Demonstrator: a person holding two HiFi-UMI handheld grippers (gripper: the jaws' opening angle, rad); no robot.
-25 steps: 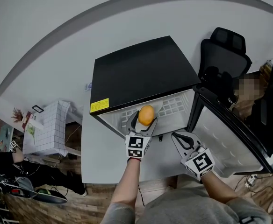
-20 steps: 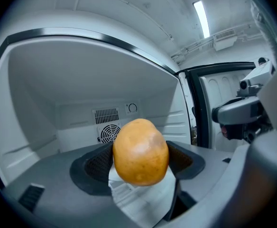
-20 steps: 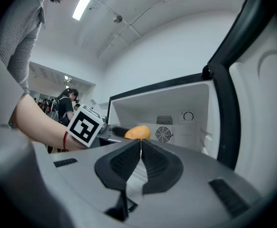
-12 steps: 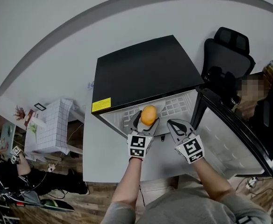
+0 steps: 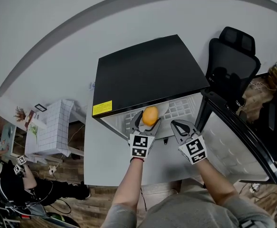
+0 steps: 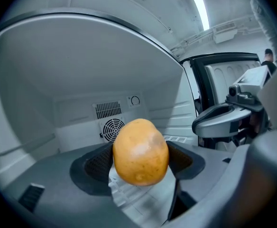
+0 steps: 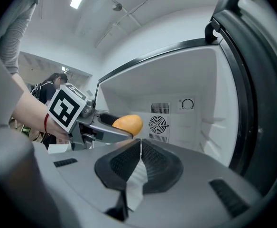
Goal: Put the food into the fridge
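Observation:
A small black fridge (image 5: 148,72) stands with its door (image 5: 233,137) swung open to the right. My left gripper (image 5: 149,120) is shut on an orange-yellow potato (image 5: 150,116), held at the mouth of the white compartment over a wire shelf (image 5: 176,109). In the left gripper view the potato (image 6: 140,151) sits squeezed between both pads, with the fan grille (image 6: 113,128) on the back wall behind it. My right gripper (image 5: 180,128) hangs just right of it, jaws shut with nothing in them. The right gripper view shows the left gripper (image 7: 98,127) and potato (image 7: 127,124) ahead.
A black office chair (image 5: 231,61) stands right of the fridge, behind the open door. A white gridded box (image 5: 50,127) is at the left on the floor, and a person (image 5: 15,184) crouches at the lower left. The thermostat dial (image 7: 188,104) is on the back wall.
My right gripper has moved up and left, from the door side to just beside the left gripper at the fridge opening. The left gripper with the potato has edged slightly inward.

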